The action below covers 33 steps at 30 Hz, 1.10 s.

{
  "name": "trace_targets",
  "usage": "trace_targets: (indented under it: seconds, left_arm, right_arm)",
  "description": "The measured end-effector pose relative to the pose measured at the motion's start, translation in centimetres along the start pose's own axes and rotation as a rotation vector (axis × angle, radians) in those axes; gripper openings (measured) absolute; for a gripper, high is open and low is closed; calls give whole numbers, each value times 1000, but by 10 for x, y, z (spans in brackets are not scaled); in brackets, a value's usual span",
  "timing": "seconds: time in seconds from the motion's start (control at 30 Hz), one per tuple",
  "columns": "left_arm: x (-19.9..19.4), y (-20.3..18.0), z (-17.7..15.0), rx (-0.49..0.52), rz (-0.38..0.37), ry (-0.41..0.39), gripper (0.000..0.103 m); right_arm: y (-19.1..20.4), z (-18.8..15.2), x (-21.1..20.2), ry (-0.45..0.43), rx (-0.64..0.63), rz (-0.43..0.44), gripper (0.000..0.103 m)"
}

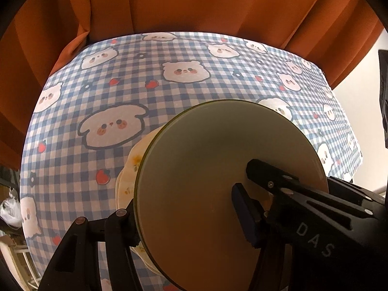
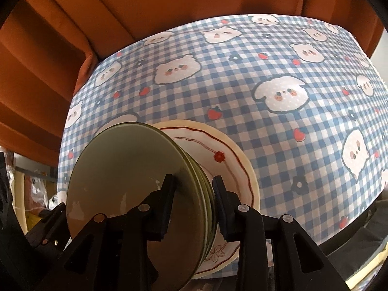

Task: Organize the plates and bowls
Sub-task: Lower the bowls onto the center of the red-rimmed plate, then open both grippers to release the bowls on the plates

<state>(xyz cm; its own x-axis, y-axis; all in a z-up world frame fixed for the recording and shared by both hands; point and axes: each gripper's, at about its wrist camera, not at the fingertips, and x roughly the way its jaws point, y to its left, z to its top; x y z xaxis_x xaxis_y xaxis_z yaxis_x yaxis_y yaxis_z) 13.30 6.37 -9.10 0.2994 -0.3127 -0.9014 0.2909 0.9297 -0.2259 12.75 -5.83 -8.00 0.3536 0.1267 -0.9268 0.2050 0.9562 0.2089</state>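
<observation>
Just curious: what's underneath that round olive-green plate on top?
More green plates, then a cream plate with a wavy red line. Their centres are covered by the round olive-green plate.

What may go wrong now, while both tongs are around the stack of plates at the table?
The green plates stand tilted between the right tongs; their smooth faces may let one slide out onto the checked tablecloth.
The cream plate lies behind the outer finger, seemingly outside that grip, so it may drop or chip.
The left tongs hold the same stack; uneven pulls may twist it.
</observation>
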Motion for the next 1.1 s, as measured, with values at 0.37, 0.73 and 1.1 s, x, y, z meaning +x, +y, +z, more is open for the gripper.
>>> trace_targets:
  seconds: [0.37,0.73,1.1]
  left_arm:
    - [-8,1,-10,-13,51,-32,67]
    - [-65,-13,-31,-81,193,-280,83]
    - [-96,-40,-83,-131,282,-473,88]
  right_arm:
    - [8,-6,0,-31,-92,-24,48]
    - [6,-14,-54,-214,-217,17,71]
    - [-41,-59,-109,-395,-242,48,77]
